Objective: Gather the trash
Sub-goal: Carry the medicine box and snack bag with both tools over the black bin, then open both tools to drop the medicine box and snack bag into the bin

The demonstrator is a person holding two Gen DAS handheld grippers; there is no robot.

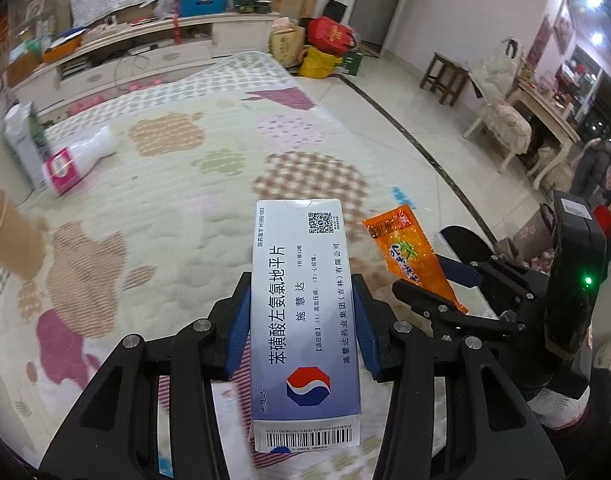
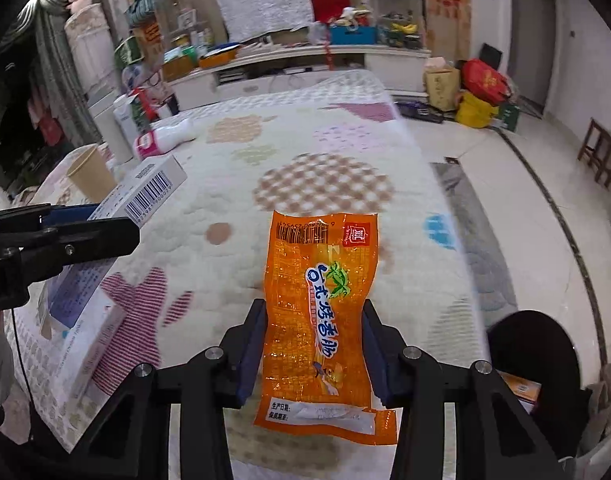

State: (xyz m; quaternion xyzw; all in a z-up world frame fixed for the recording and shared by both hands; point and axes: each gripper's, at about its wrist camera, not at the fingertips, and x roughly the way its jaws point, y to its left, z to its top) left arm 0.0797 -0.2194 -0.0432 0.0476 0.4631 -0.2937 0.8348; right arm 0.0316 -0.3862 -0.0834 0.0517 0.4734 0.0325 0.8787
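Medicine box point(image 1: 305, 312): a flat white and pale blue carton, printed with dark blue Chinese lettering, a red, white and blue emblem, a QR code and a barcode strip, is being held lifted above the patterned quilt point(image 1: 165, 200), long axis pointing forward.
Left gripper point(image 1: 303, 322): the blue pads are being pressed against the box's two long sides; the fingers are closed to the box's width.
Sausage wrapper point(image 2: 325, 320): a crinkled, glossy orange plastic packet with a green palm motif and blue lettering is being held up over the quilt, limp and slightly twisted.
Right gripper point(image 2: 313, 354): the fingers are standing at either edge of the wrapper, closed to about its width; whether the pads are truly pinching it cannot be told.
Risk, wrapper: a slip is judged likely, since thin slick film gives little for the pads to bite, and a quick swing could be pulling it free.
Risk, box: the light carton could be crushed or could be pivoting between the pads if tilted sharply.
Risk, collision: the two grippers are being carried just beside each other, so their loads could be knocked together.
Still lying on the quilt: a white bottle with a pink label point(image 1: 79, 160) on its side, a tall carton point(image 1: 23, 148) beside it, a paper cup point(image 1: 9, 236) near the left edge.
Black round bin point(image 2: 533, 356): its opening is being seen low at the right, past the quilt's edge, probably the drop point.
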